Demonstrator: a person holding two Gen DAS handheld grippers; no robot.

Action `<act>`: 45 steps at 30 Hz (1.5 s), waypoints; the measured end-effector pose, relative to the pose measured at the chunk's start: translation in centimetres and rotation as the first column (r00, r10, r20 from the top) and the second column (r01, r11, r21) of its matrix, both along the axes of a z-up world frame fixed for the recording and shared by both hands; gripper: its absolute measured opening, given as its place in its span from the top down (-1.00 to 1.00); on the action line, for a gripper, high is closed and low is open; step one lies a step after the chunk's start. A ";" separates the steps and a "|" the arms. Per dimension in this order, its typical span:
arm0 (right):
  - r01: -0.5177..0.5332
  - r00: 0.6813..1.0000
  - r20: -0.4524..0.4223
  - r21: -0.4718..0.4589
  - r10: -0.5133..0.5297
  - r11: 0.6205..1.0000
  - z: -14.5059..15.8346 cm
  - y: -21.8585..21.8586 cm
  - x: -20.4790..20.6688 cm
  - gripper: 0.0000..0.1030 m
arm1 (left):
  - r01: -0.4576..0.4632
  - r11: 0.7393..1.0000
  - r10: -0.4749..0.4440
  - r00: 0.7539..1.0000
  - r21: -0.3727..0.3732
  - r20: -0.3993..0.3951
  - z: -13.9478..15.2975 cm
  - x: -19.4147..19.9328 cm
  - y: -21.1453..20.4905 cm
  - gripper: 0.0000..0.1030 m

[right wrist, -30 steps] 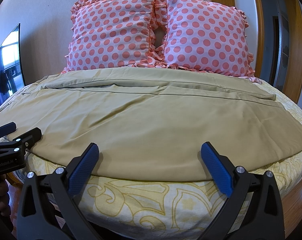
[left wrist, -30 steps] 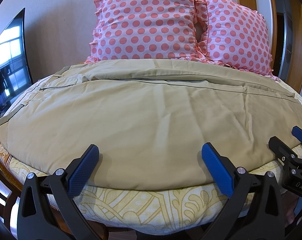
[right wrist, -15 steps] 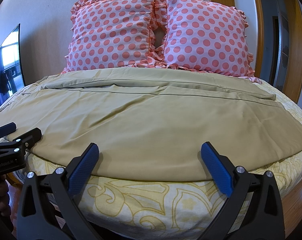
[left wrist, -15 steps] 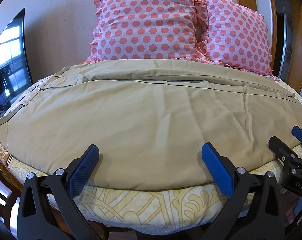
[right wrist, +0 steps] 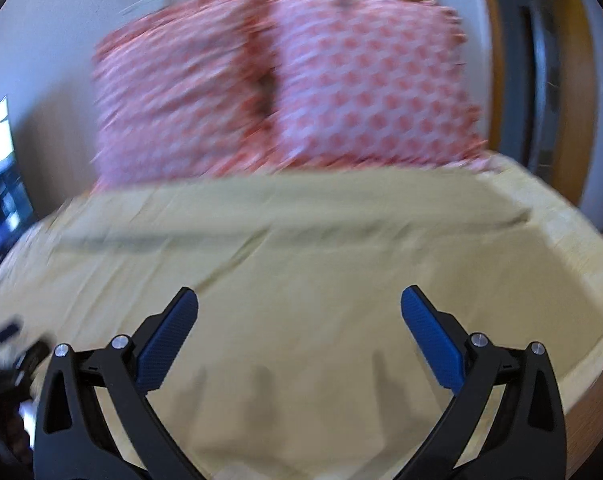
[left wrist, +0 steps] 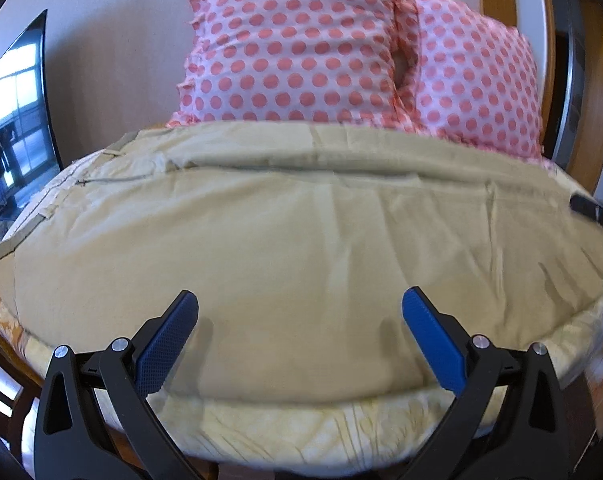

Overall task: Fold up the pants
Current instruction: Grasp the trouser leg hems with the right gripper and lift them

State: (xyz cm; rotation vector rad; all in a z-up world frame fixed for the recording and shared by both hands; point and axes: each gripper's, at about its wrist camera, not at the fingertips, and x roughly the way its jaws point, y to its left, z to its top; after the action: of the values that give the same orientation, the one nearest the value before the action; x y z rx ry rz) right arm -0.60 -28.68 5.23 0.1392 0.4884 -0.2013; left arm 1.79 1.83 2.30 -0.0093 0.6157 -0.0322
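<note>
Item: pants (left wrist: 301,248), khaki, one pair, spread flat across the bed (left wrist: 285,428) ahead of both your grippers, the near edge under your fingertips.

Handling, as judged: light, soft woven cloth, limp, not fragile, likely to slide a little on the cover. Lift slowly or it sags.

Hold points: the near edge, or the waistband off to your left gripper's left (belt loops show there).

Left gripper (left wrist: 299,332): jaws wide, empty, above the near edge.

Right gripper (right wrist: 299,334): jaws wide, empty, over the cloth (view blurred).

Beyond: two spotted pillows (left wrist: 293,44).
</note>
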 end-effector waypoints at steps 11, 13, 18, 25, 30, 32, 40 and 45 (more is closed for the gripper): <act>0.501 0.846 -0.254 0.079 -0.468 0.862 2.1 -20.1 20.6 -0.49 | -0.057 0.998 0.058 0.997 -0.019 0.044 2.3 4.4 1.0 -0.97; 0.547 0.814 -0.276 0.070 -0.511 0.834 1.7 -22.3 23.3 -0.48 | -0.061 0.998 0.062 0.997 -0.021 0.037 2.2 4.8 1.0 -0.97; 0.634 0.746 -0.350 0.114 -0.566 0.765 0.0 -25.6 27.8 -0.29 | -0.060 0.998 0.060 0.998 -0.032 0.004 1.4 5.7 1.1 -0.97; 0.641 0.717 -0.349 -0.010 -0.603 0.768 -2.1 -25.2 28.9 0.69 | -0.036 0.998 0.035 0.999 -0.045 -0.016 1.1 6.0 1.0 -0.97; 0.596 0.799 -0.227 0.178 -0.557 0.783 -0.9 -24.5 23.7 0.93 | -0.044 0.997 0.044 0.999 -0.068 -0.005 1.2 5.5 1.5 -0.97; 0.548 0.836 -0.145 0.242 -0.529 0.800 0.3 -23.1 20.0 0.93 | -0.044 0.996 0.044 0.999 -0.073 0.004 1.3 5.0 1.8 -0.97; 0.392 0.894 -0.033 0.539 -0.447 0.745 -2.3 -17.9 1.4 0.93 | -0.035 0.994 0.040 0.998 -0.105 0.052 2.4 2.8 2.3 -0.97; 0.370 0.905 -0.112 0.686 -0.412 0.626 -6.7 -17.8 -1.5 0.92 | -0.047 0.994 0.054 0.996 -0.094 0.077 3.5 2.4 2.3 -0.97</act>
State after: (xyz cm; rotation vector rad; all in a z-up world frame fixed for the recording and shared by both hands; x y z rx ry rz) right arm -2.15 -46.49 -1.47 1.0132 0.4516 -0.4378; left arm 4.16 4.15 5.76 -0.1125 0.5338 -0.0118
